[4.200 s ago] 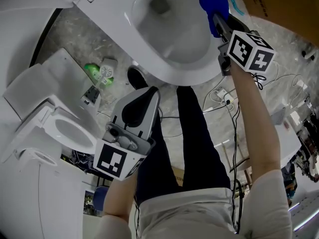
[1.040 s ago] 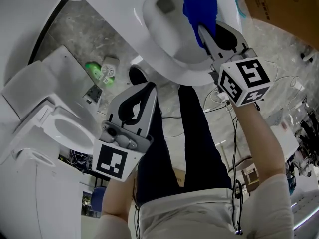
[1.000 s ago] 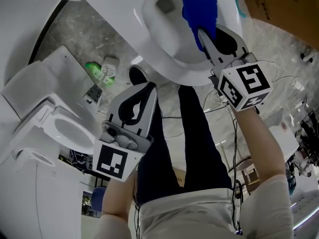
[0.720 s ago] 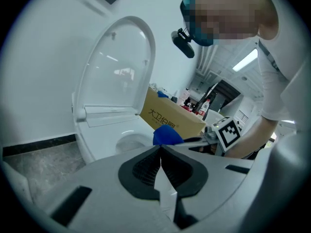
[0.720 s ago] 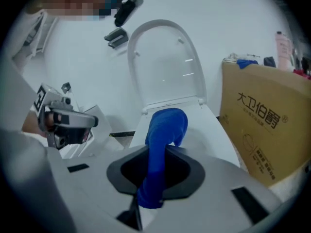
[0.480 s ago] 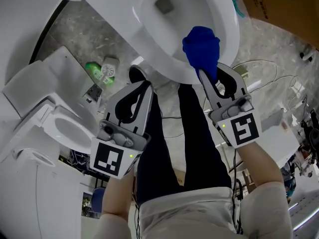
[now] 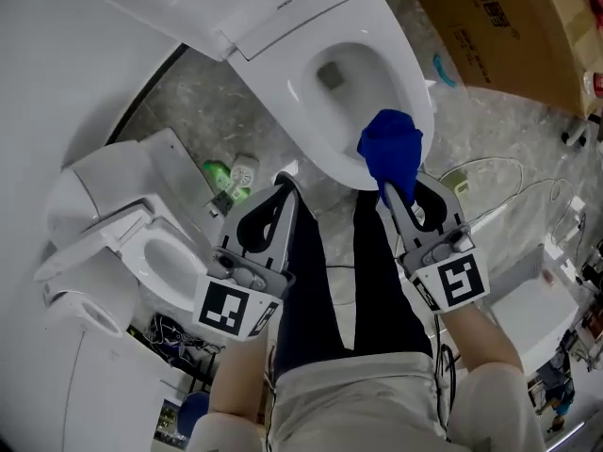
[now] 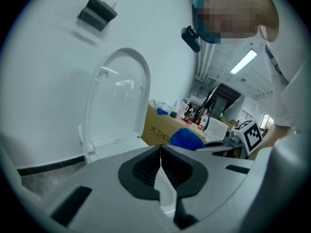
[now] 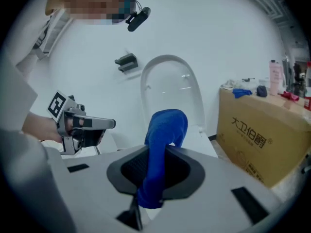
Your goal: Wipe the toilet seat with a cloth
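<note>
The white toilet (image 7: 303,111) stands with its lid (image 7: 254,8) up, and its seat rim (image 7: 415,97) runs round the bowl. My right gripper (image 7: 387,189) is shut on a blue cloth (image 7: 389,147), whose bunched end shows over the front of the rim. In the right gripper view the cloth (image 9: 163,139) stands up from the shut jaws (image 9: 154,154) in front of the raised lid (image 9: 171,92), touching nothing. My left gripper (image 7: 285,183) is shut and empty, held beside the right one just short of the bowl. The left gripper view shows its jaws (image 8: 160,148) pressed together.
A second toilet (image 7: 155,252) stands at the left, with a green bottle (image 7: 218,171) on the floor between the two. A cardboard box (image 7: 513,31) stands right of the toilet. Cables (image 7: 490,172) lie on the floor. The person's legs (image 7: 325,290) are below the grippers.
The right gripper has drawn back with the cloth from inside the bowl to its front rim, toward the person. The head view has pulled back, so more of the lid shows. The left gripper stays shut.
</note>
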Available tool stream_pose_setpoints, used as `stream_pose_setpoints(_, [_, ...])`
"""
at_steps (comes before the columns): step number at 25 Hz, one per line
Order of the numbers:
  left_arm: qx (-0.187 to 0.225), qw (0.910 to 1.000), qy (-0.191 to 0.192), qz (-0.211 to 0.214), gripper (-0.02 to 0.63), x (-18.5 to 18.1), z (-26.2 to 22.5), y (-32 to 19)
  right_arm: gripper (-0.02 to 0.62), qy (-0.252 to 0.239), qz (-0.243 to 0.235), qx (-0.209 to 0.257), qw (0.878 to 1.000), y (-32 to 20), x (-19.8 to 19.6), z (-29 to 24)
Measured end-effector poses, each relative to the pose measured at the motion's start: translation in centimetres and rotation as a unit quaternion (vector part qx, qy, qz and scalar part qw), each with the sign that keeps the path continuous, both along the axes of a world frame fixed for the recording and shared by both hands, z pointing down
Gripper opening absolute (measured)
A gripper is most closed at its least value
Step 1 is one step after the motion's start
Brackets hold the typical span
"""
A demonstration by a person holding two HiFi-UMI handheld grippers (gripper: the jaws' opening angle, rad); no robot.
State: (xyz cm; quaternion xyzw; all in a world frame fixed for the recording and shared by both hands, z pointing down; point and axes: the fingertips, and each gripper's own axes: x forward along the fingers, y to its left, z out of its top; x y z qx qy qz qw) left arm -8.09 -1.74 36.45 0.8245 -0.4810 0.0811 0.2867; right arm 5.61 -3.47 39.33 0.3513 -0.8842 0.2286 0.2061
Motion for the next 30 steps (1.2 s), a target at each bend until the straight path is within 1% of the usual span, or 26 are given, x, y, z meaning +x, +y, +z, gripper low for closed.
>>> stream_pose_setpoints(2, [0.027, 0.9995, -0.015, -0.009, 0.009, -1.6, -3.6, -0.8, 0.054, -0.007, 0.011, 0.013, 1.0, -0.5, -0.2, -3.1])
stream_pose_setpoints(5, [0.076, 0.9961, -0.042, -0.016, 0.009, -3.5, -9.0, -2.3, 0.054, -0.018, 0.026, 0.043, 0.999, -2.3, -0.7, -8.3])
stream_pose_setpoints(8, [0.112, 0.9918, -0.057, -0.021, 0.009, -4.6, -15.5, -2.5, 0.054, -0.021, 0.038, 0.051, 0.998, -2.3, -0.6, -14.4])
stream_pose_setpoints(10, [0.129, 0.9895, -0.057, -0.028, 0.009, -5.2, -20.3, -1.7, 0.054, -0.028, 0.039, 0.055, 0.997, -1.5, -0.7, -19.2])
stream_pose_setpoints(12, [0.151, 0.9867, -0.051, -0.029, 0.009, -5.3, -25.1, -1.1, 0.054, -0.043, 0.038, 0.069, 0.996, -1.0, -0.8, -24.0])
stream_pose_setpoints(14, [0.185, 0.9816, -0.041, -0.024, 0.009, -5.2, -29.3, -1.3, 0.054, -0.061, 0.037, 0.098, 0.993, -1.5, -1.1, -28.3])
stream_pose_setpoints(16, [0.209, 0.977, -0.039, -0.018, 0.009, -4.8, -32.6, -0.9, 0.054, -0.063, 0.027, 0.123, 0.99, -1.2, -1.4, -31.9])
stream_pose_setpoints(19, [0.216, 0.9747, -0.053, -0.019, 0.009, -4.1, -36.1, 1.1, 0.054, -0.054, 0.017, 0.143, 0.988, 0.6, -1.1, -36.4])
stream_pose_setpoints(23, [0.227, 0.9719, -0.055, -0.031, 0.009, -4.0, -40.3, 2.4, 0.054, -0.088, 0.031, 0.157, 0.983, 1.4, -0.5, -41.4])
stream_pose_setpoints(27, [0.26, 0.9614, -0.086, -0.027, 0.009, -3.4, -43.8, 2.2, 0.054, -0.115, 0.038, 0.18, 0.976, 1.6, 0.0, -45.2])
stream_pose_setpoints(30, [0.28, 0.955, -0.093, -0.028, 0.009, -3.0, -46.3, 2.4, 0.054, -0.129, 0.032, 0.19, 0.973, 2.2, 0.1, -47.3])
